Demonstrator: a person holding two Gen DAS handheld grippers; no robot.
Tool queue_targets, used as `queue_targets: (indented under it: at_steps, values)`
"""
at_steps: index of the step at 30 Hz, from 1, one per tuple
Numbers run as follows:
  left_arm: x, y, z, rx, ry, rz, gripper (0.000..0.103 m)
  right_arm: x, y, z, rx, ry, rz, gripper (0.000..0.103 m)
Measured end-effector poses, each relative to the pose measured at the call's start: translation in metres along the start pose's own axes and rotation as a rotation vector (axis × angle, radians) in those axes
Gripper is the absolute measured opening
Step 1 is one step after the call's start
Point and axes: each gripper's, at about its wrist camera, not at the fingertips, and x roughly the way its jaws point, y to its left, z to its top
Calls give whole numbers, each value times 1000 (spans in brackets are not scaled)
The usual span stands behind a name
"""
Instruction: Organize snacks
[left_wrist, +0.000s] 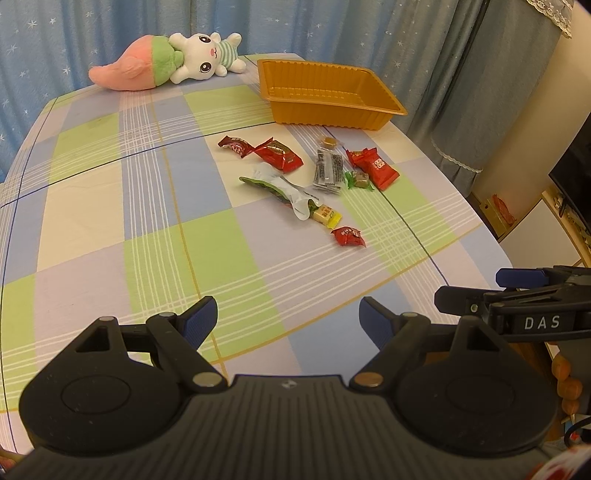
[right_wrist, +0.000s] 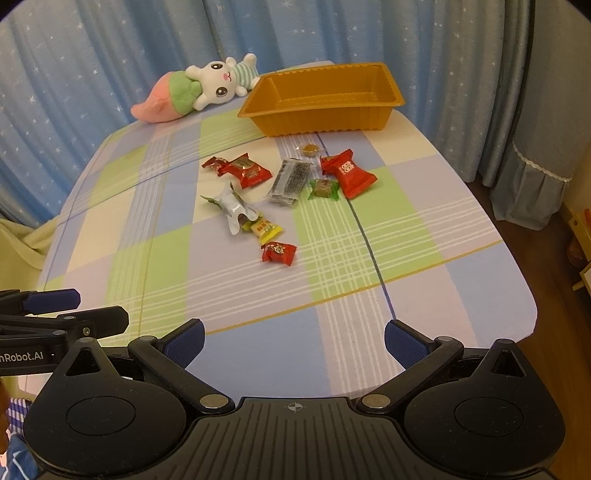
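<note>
Several wrapped snacks lie scattered mid-table: red packets (left_wrist: 277, 154) (right_wrist: 246, 170), a larger red packet (left_wrist: 373, 168) (right_wrist: 349, 173), a dark striped pack (left_wrist: 327, 171) (right_wrist: 291, 180), a silver-green wrapper (left_wrist: 282, 190) (right_wrist: 233, 209), a small red candy (left_wrist: 348, 236) (right_wrist: 279, 253). An empty orange tray (left_wrist: 325, 110) (right_wrist: 321, 122) stands behind them. My left gripper (left_wrist: 288, 317) is open and empty near the table's front edge. My right gripper (right_wrist: 293, 341) is open and empty, beside it, also low at the front.
A plush rabbit with a pink carrot (left_wrist: 166, 61) (right_wrist: 195, 86) lies at the table's far left. Blue star curtains hang behind. The checked tablecloth (left_wrist: 110, 206) covers the table. The right gripper shows in the left view (left_wrist: 517, 299); the left one in the right view (right_wrist: 55, 314).
</note>
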Motion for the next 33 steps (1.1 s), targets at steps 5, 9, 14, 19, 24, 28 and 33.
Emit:
queue_targets:
  at_steps: [5, 9, 14, 19, 24, 28, 33]
  values:
    - [0, 0, 0, -1, 0, 0, 83, 1, 1, 0, -1, 0, -1, 103]
    - [0, 0, 0, -1, 0, -1, 83, 1, 1, 0, -1, 0, -1, 103]
    - [0, 0, 0, -1, -1, -1, 83, 1, 1, 0, -1, -1, -1, 103]
    - [0, 0, 0, -2, 0, -1, 83, 1, 1, 1, -1, -1, -1, 103]
    - [0, 0, 0, -2, 0, -1, 83, 2, 0, 2, -2, -1, -1, 103]
    - [0, 0, 0, -4, 0, 0, 83, 3, 0, 3, -1, 0, 0, 103]
    - [-1, 3, 1, -5, 1, 1, 83, 4, -2, 3, -2, -1, 0, 103]
